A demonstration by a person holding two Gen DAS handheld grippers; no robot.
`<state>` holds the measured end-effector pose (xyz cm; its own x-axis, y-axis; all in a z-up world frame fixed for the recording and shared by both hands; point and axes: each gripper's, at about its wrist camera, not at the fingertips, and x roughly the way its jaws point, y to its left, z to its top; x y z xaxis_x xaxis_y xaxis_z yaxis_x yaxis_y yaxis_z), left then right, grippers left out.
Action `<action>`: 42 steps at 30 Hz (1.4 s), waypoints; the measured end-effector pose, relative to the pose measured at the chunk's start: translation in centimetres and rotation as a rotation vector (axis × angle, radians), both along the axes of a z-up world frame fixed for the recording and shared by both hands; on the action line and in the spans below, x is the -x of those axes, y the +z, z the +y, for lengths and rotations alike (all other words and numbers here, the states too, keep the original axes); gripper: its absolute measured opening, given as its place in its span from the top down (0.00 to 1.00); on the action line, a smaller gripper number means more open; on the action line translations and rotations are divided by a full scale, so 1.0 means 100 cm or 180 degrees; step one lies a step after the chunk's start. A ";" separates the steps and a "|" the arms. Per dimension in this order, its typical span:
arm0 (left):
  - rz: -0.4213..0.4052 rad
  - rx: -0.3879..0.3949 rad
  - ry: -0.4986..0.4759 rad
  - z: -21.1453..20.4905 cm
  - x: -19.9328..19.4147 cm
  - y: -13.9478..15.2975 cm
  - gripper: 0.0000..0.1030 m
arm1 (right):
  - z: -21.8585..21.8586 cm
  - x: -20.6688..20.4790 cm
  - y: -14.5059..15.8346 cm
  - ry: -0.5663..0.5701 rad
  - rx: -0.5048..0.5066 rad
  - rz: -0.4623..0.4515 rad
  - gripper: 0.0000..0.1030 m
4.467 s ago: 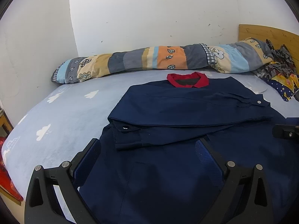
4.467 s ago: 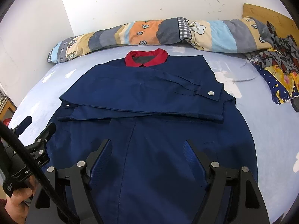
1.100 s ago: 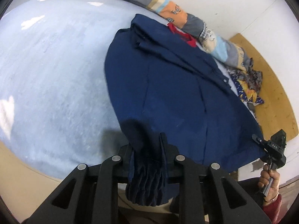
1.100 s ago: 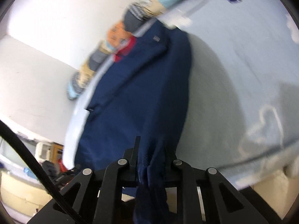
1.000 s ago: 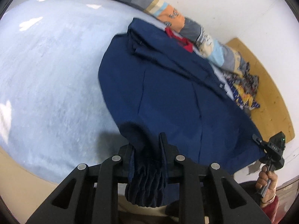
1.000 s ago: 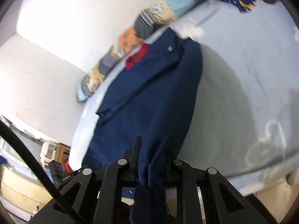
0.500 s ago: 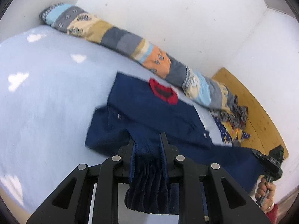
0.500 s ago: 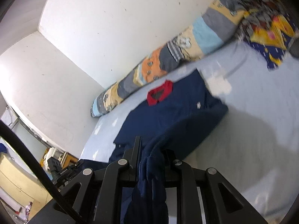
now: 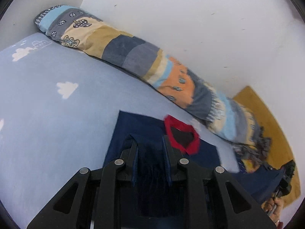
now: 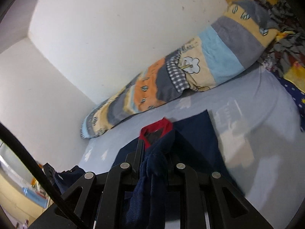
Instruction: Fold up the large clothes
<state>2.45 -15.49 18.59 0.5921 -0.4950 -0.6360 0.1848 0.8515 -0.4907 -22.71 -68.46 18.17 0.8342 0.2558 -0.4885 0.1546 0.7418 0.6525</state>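
Note:
A navy jacket (image 9: 137, 129) with a red collar (image 9: 181, 131) lies on the light blue bed; it also shows in the right wrist view (image 10: 198, 139) with its collar (image 10: 158, 127). My left gripper (image 9: 149, 143) is shut on a bunched corner of the jacket's hem and holds it above the upper part, close to the collar. My right gripper (image 10: 154, 148) is shut on the other hem corner, also just short of the collar. The lower body of the jacket is hidden under the grippers.
A long patchwork bolster (image 9: 133, 57) lies along the white wall behind the jacket. A pile of patterned clothes (image 10: 286, 47) sits at the right by a wooden headboard (image 9: 266, 124). The bed sheet (image 9: 47, 105) stretches out to the left.
Both grippers have carried the hem corners up off the bed's front edge and forward over the jacket toward the collar. The jacket's lower half now doubles over its upper half.

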 end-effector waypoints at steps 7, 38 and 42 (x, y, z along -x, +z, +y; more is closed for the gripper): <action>0.0763 -0.0114 0.0115 -0.037 -0.129 -0.093 0.63 | -0.057 -0.125 -0.102 -0.0322 -0.0156 0.0665 0.68; -0.0266 -0.0988 -0.0976 -0.127 -0.132 -0.108 0.70 | -0.022 -0.109 -0.115 0.0216 0.0416 0.0421 0.72; -0.0425 -0.1460 -0.1027 -0.157 -0.133 -0.124 0.76 | -0.006 -0.134 -0.125 0.0435 0.0821 0.0588 0.78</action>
